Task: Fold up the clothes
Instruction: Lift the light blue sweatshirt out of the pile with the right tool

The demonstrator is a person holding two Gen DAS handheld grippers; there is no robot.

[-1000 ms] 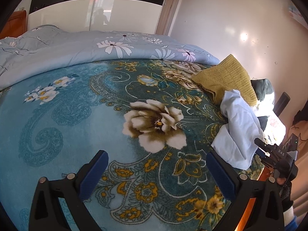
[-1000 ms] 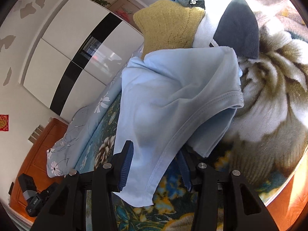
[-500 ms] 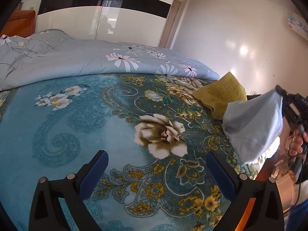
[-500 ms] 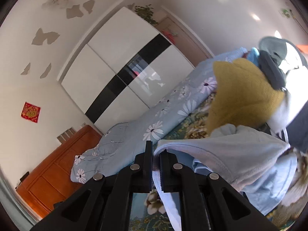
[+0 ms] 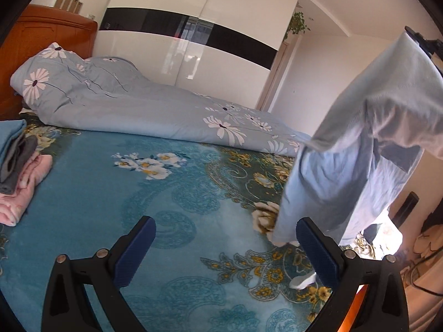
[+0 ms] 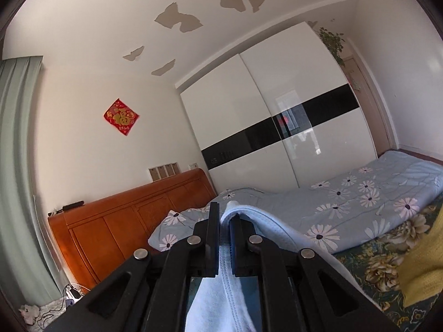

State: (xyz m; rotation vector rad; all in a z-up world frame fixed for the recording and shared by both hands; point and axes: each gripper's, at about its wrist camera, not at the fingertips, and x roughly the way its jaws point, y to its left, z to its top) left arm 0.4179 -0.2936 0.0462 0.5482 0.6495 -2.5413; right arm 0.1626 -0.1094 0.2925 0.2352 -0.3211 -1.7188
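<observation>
Blue garment (image 6: 243,251) between right fingers (image 6: 213,238)

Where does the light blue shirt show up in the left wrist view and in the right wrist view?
Left wrist: the shirt hangs at the right side, from the top corner down to the blue floral blanket.
Right wrist: the shirt is at bottom centre, pinched in the right tongs and trailing down out of frame.
Shared landmark: the white wardrobe with a black band.

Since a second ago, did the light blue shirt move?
Yes. The shirt went up off the bed; it now hangs high from the right tool, only its bottom end near the blanket.
</observation>
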